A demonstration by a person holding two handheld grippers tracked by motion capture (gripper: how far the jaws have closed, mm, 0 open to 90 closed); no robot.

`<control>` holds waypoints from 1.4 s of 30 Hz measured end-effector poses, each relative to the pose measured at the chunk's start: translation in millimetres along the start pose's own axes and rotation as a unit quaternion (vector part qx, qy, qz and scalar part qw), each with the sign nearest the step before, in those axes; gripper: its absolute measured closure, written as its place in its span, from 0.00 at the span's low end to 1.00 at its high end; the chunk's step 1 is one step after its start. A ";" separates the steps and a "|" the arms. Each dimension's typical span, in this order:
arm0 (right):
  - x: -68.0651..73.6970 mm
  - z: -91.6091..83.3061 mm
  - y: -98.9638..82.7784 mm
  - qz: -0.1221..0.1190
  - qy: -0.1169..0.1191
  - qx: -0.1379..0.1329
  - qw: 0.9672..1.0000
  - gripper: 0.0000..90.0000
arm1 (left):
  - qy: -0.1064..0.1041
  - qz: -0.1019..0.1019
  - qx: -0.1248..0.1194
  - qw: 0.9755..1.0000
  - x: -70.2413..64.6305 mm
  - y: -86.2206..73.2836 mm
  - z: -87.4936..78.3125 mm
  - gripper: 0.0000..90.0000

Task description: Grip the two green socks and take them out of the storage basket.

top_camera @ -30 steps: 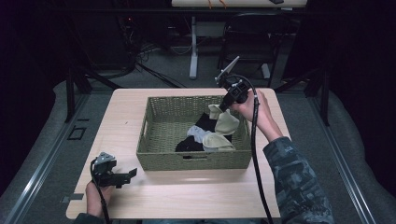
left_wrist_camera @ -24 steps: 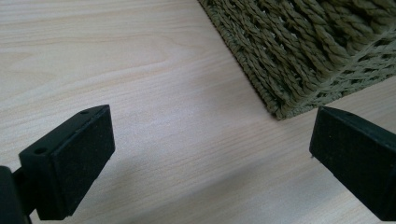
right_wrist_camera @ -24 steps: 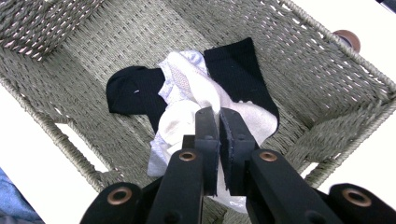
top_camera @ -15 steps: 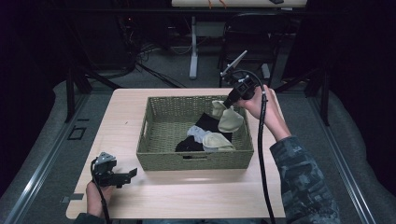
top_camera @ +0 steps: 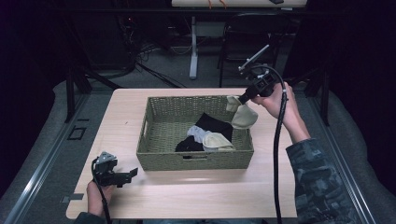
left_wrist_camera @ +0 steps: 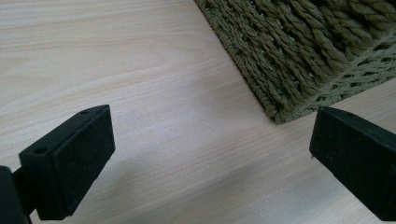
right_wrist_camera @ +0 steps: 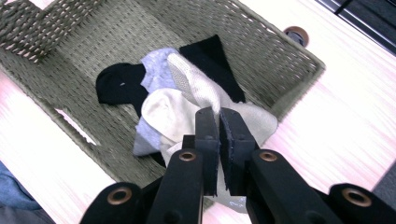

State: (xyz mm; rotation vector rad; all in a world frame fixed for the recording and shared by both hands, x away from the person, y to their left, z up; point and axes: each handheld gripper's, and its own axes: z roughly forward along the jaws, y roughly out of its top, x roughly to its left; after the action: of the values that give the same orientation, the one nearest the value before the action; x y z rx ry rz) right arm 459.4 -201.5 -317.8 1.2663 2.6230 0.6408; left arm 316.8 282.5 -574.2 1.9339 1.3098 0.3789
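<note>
High view: socks (top_camera: 205,137) in basket (top_camera: 154,140)

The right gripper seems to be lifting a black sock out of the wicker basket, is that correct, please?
Not quite: the sock pinched in the right gripper is cream, not black, as the high view shows. It is indeed being lifted out of the wicker basket.

In my right gripper view, the cream sock (right_wrist_camera: 205,95) disappears between the closed jaws, so its pinched end is hidden. The grey sock (right_wrist_camera: 152,70) lies partly buried under it. In my left gripper view, the basket (left_wrist_camera: 308,51) is cut off by the top and right edges. The bench (right_wrist_camera: 355,121) surface streaks into blur.
</note>
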 end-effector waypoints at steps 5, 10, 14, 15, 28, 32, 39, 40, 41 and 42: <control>-12.4 -10.3 -11.5 0.016 -0.008 -0.005 1.000 0.96 | 0.000 -0.001 0.002 1.000 -0.6 0.5 -0.2 0.00; -24.6 -18.9 -22.7 0.030 -0.019 -0.006 0.999 0.96 | -0.001 0.000 0.003 1.000 -0.6 0.7 -0.1 0.00; -31.9 -22.2 -29.1 0.037 -0.025 -0.003 0.999 0.96 | 0.000 0.000 0.003 1.000 -0.5 0.7 -0.2 0.00; -35.9 -23.3 -33.2 0.044 -0.028 -0.003 0.999 0.96 | 0.000 0.001 0.002 1.000 -0.3 0.7 -0.2 0.00; -64.9 -22.8 -62.7 0.082 -0.056 0.015 0.995 0.96 | 0.001 0.000 -0.001 1.000 -0.8 0.7 -0.4 0.00; -74.2 -14.8 -72.3 0.099 -0.061 0.023 0.993 0.96 | 0.000 0.002 0.002 1.000 -0.6 1.1 -0.7 0.00; -89.5 18.9 -92.1 0.123 -0.065 0.056 0.989 0.96 | -0.001 0.002 0.002 1.000 -1.0 1.4 -0.4 0.00; -91.4 25.5 -95.0 0.124 -0.060 0.062 0.988 0.96 | -0.001 0.002 0.002 1.000 -1.0 1.4 -0.4 0.00; -92.9 32.8 -97.9 0.129 -0.058 0.067 0.988 0.96 | -0.001 0.002 0.002 1.000 -1.1 1.6 -0.5 0.00; -94.6 40.0 -100.7 0.129 -0.055 0.073 0.987 0.96 | -0.001 0.002 0.002 1.000 -1.1 1.6 -0.5 0.00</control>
State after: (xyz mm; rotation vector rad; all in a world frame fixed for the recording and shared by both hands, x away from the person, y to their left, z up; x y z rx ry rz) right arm 460.4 -317.9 -402.2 1.6529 2.4764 0.4063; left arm 317.1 281.4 -572.5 1.9405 1.3075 0.3770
